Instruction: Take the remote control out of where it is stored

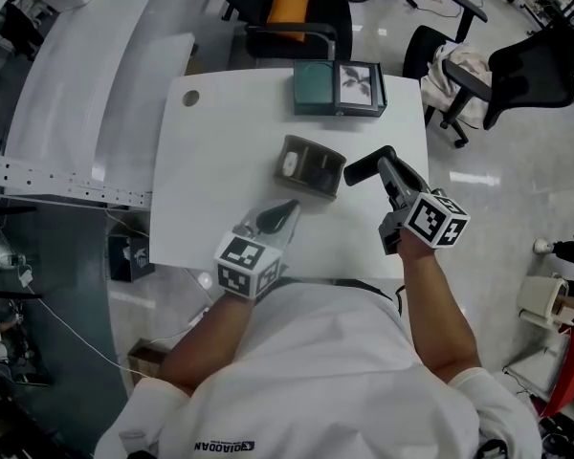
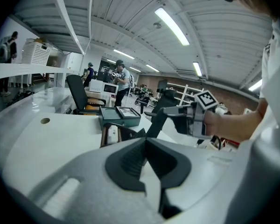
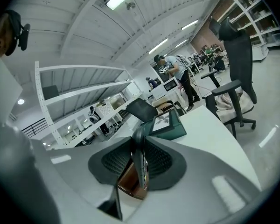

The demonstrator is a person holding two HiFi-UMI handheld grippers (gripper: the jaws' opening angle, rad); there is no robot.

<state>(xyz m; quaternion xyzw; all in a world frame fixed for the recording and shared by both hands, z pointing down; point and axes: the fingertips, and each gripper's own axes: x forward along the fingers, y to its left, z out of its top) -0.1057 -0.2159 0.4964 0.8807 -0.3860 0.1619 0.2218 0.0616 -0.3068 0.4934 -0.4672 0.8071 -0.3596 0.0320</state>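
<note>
Remote control [image 3: 141, 171], slim black slab with small buttons, clamped on edge between ribbed dark pads of right gripper [image 1: 385, 166], just beside brown translucent holder [image 1: 309, 165] on smooth white table [image 1: 220, 151]; left gripper [image 1: 281, 212] closed on nothing.

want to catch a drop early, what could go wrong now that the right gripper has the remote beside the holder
1. The right gripper pinches the remote control edge-on near one end, so the long free end might pivot or slip out.
2. The holder stands unheld, and the left gripper is apart from it with its jaws together. If the remote's free end catches the rim, the holder could drag or tip.
</note>
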